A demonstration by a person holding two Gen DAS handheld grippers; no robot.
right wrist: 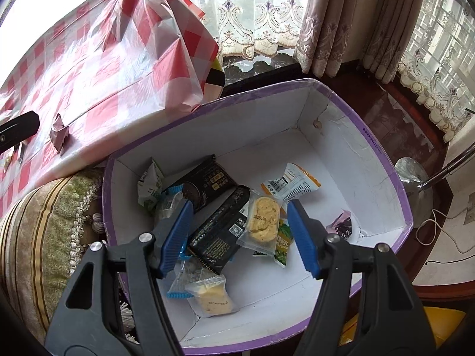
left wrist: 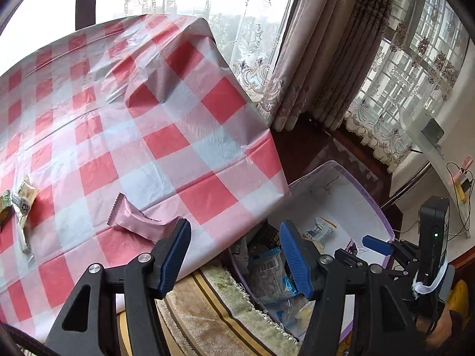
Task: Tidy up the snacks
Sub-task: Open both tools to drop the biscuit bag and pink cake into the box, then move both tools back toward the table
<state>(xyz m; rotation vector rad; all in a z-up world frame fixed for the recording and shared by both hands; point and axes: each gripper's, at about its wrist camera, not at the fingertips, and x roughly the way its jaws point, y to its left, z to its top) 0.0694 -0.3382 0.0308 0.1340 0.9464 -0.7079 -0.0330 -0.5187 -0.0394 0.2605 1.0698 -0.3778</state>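
Note:
A pink snack packet (left wrist: 139, 222) lies near the edge of the red-checked table (left wrist: 184, 136), just left of my left gripper (left wrist: 234, 228), which is open with nothing between its fingers. More wrapped snacks (left wrist: 20, 204) sit at the table's far left. Beside the table stands a purple-rimmed white box (right wrist: 383, 154) with several snacks in it: two black packets (right wrist: 222, 231), a clear-wrapped yellow cookie (right wrist: 262, 222) and a white-orange packet (right wrist: 292, 184). My right gripper (right wrist: 240, 207) hangs open over them and grips nothing. The pink packet (right wrist: 59, 135) also shows in the right wrist view.
A striped, fringed cushion (right wrist: 44, 222) sits under the table edge, touching the box's left side. Curtains (right wrist: 332, 23) and a dark window sill run behind. A metal lamp base (right wrist: 412, 178) and cables lie on the floor to the right of the box.

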